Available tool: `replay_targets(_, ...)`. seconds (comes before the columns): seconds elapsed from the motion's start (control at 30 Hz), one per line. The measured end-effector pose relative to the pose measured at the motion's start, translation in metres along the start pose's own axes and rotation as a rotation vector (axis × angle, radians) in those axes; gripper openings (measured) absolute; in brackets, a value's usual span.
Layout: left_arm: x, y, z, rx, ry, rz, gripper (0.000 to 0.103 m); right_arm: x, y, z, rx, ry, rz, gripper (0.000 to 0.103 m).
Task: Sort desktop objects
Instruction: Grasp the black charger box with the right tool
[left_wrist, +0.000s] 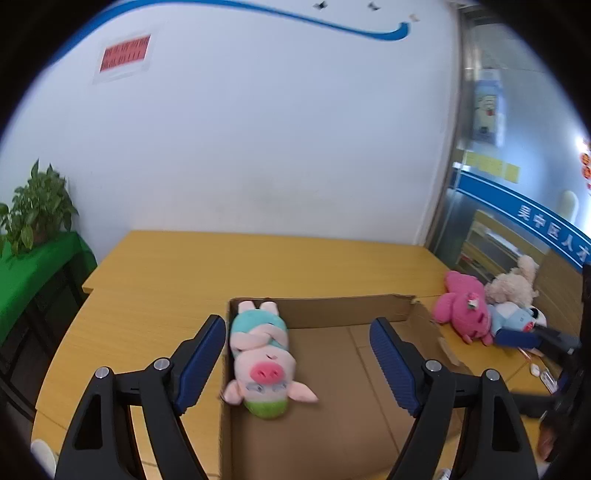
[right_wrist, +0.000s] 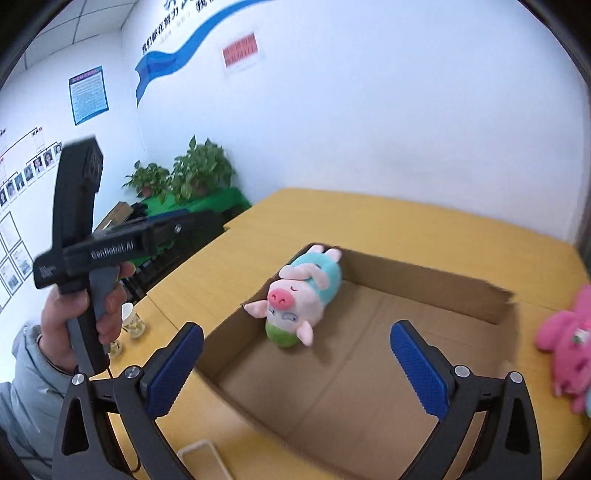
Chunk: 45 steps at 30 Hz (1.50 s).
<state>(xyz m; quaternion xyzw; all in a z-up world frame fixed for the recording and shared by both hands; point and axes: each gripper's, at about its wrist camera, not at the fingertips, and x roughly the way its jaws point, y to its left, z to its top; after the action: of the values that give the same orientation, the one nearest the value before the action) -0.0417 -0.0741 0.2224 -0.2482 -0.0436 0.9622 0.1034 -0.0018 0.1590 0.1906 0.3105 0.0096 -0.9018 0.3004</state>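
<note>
From the left wrist, the left gripper (left_wrist: 297, 345) stands wide and empty above the cardboard box (left_wrist: 332, 308), where the pig plush (left_wrist: 260, 354) lies against the left wall, long axis running along it. The pink plush (left_wrist: 463, 312) waits with two other toys on the desk (left_wrist: 155, 280), off to the right. From the right wrist, the right gripper (right_wrist: 297, 363) gapes wide, empty (nearer that pink plush (right_wrist: 565, 339), I judge).

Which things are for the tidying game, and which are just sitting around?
For the job:
open brown cardboard box
pink pig plush in a blue outfit
bright pink plush toy
cream fluffy plush toy

Just lying about:
leafy green potted plants
clear glass cup
</note>
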Motion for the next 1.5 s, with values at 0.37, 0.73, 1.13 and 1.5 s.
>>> replay_targets(0.37, -0.065, -0.119, -0.090, 0.072, -0.016, -0.080, 0.084, -0.117, 0.006, -0.085, 0.105, -0.062, -0.180, 0.103)
replay_targets(0.73, -0.034, -0.145, -0.154, 0.036, 0.219, -0.222, 0.083, -0.115, -0.012, -0.167, 0.098, -0.006, -0.062, 0.103)
replay_targets(1.13, 0.001, -0.141, -0.224, -0.107, 0.436, -0.343, 0.081, -0.039, 0.007, -0.247, 0.071, 0.143, -0.016, 0.093)
replay_targets(1.5, 0.017, -0.117, -0.234, -0.170, 0.459, -0.397, 0.081, -0.014, -0.017, -0.251, 0.343, 0.123, 0.191, 0.047)
